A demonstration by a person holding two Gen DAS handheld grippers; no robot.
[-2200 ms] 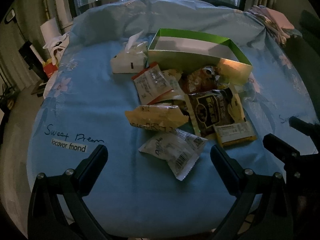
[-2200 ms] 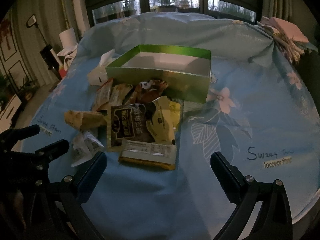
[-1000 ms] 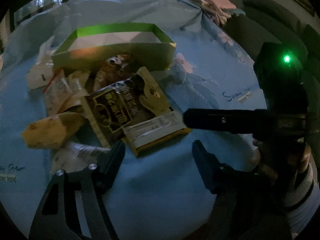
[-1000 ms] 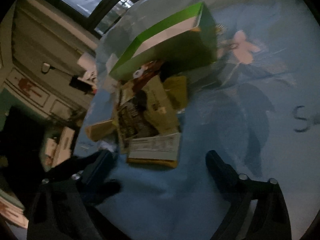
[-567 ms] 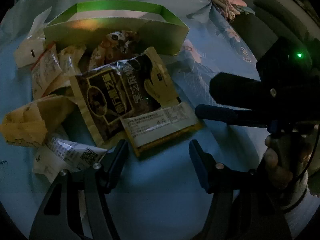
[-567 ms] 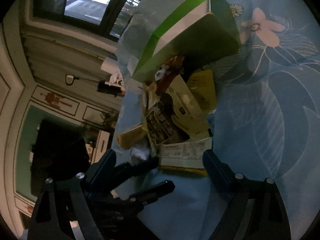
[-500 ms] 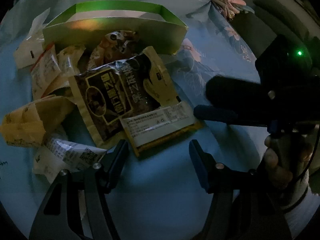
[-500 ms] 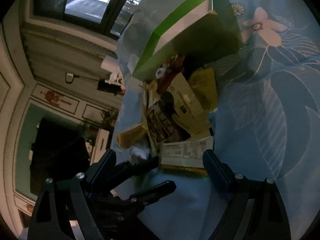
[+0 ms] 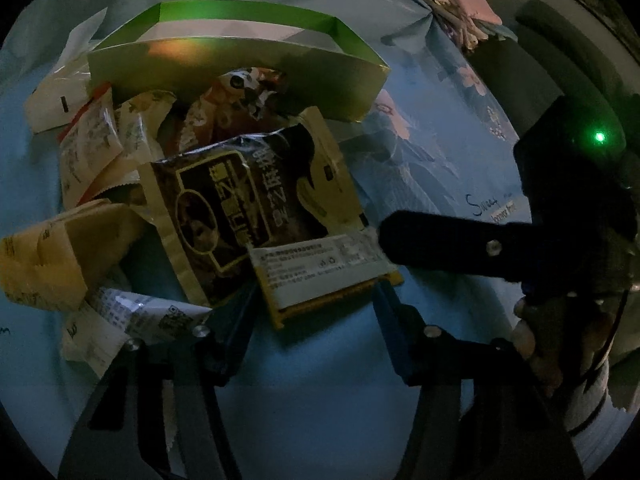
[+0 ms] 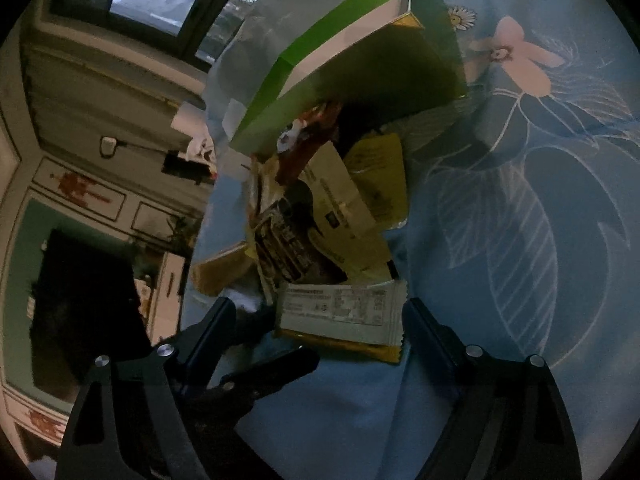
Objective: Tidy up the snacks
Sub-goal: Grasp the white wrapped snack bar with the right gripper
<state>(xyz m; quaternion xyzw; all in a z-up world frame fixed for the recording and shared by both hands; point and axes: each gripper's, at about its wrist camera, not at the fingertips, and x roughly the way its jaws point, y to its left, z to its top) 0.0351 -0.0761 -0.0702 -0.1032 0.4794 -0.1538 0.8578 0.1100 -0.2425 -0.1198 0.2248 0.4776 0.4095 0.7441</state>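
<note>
A flat white packet with a yellow edge (image 9: 320,270) lies at the near end of a heap of snack packets on the blue flowered cloth (image 9: 328,400). My left gripper (image 9: 312,304) straddles its near edge. The jaws are closing and the pads stand at the packet's sides without clearly pressing it. My right gripper (image 10: 316,320) is wide, closing slightly, with the same packet (image 10: 340,314) between its fingers. One of those fingers (image 9: 440,246) reaches the packet's right end. Behind the heap stands an open green box (image 9: 240,64).
A black and gold packet (image 9: 240,208), a tan one (image 9: 60,256), a white one with a QR code (image 9: 132,316) and an orange one (image 9: 240,96) fill the heap. A tissue pack (image 9: 52,108) sits at the left. A hand (image 9: 532,340) holds the right gripper.
My left gripper has come down closer to the yellow-edged packet and its jaws have narrowed. The right gripper has tilted, and its finger now reaches the packet's right end.
</note>
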